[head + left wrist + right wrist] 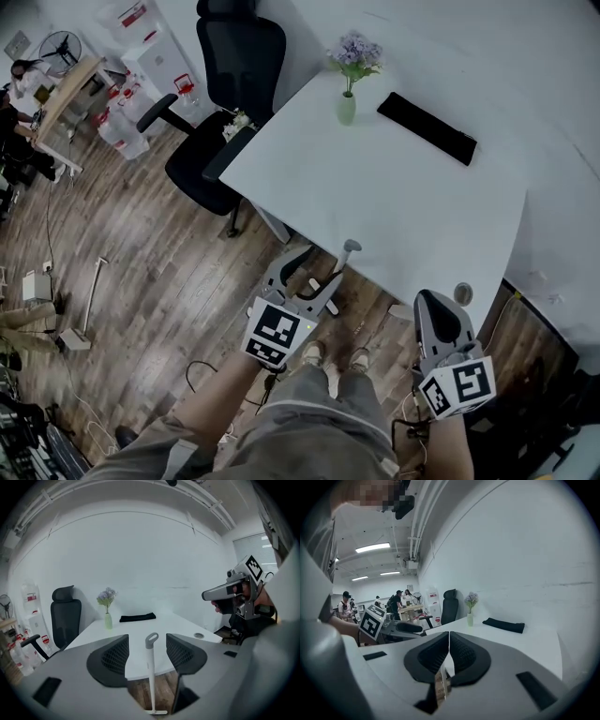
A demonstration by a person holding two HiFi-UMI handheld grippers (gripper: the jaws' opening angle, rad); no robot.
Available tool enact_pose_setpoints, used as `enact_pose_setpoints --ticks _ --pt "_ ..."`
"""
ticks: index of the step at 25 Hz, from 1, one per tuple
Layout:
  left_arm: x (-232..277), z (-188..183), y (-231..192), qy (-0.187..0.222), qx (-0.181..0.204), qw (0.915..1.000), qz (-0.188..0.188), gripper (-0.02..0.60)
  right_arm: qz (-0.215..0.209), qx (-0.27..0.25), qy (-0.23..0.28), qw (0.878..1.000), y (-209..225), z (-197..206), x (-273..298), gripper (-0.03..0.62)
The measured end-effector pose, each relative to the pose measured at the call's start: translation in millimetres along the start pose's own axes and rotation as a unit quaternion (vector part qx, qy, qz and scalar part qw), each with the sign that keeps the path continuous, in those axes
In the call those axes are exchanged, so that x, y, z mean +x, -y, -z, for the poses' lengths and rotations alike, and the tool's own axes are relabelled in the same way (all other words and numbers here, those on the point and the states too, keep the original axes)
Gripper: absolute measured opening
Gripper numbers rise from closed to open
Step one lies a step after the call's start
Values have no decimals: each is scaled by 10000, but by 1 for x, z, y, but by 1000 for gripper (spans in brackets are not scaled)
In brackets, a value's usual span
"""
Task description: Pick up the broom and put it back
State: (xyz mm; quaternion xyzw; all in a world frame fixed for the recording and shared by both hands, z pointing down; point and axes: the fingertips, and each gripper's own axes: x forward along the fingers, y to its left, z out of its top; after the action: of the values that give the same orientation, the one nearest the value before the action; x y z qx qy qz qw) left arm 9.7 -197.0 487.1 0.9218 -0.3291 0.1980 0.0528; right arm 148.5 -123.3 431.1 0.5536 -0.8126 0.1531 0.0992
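The broom (150, 672) is a thin white stick with a loop at the top of its handle (348, 248) and a flat foot on the wood floor. It stands upright against the white table's front edge (375, 272). My left gripper (307, 274) is open, and the stick shows in line with the gap between its jaws (147, 645), a little ahead and untouched. My right gripper (433, 305) is shut on nothing and held to the right at the table's corner. In the right gripper view its pads (459, 651) meet.
On the table are a green vase of purple flowers (347, 105) and a black folded cloth (427, 127). A black office chair (220, 94) stands at the table's far left. A second white long-handled tool (86, 309) lies on the floor at the left. People work at a far desk (401, 606).
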Motion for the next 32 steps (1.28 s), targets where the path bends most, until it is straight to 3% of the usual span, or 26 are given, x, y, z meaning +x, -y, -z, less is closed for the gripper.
enact_pose_setpoints --ticks 9,17,25,29,32 --pt "43 51 7 -189 -368 9991 29 255 -251 4 -277 9993 14 63 22 32" --pt "82 84 7 -267 -606 9978 8 255 -219 124 -312 9992 36 99 30 32" --pt "105 98 9 -267 -537 9982 -15 248 -139 160 -303 9993 54 120 30 32" --pt "107 100 5 -78 -752 9970 -151 128 -103 170 -281 9994 61 125 29 32" --pt "106 100 2 -72 -513 9979 -379 118 -80 124 -320 9994 65 127 26 32"
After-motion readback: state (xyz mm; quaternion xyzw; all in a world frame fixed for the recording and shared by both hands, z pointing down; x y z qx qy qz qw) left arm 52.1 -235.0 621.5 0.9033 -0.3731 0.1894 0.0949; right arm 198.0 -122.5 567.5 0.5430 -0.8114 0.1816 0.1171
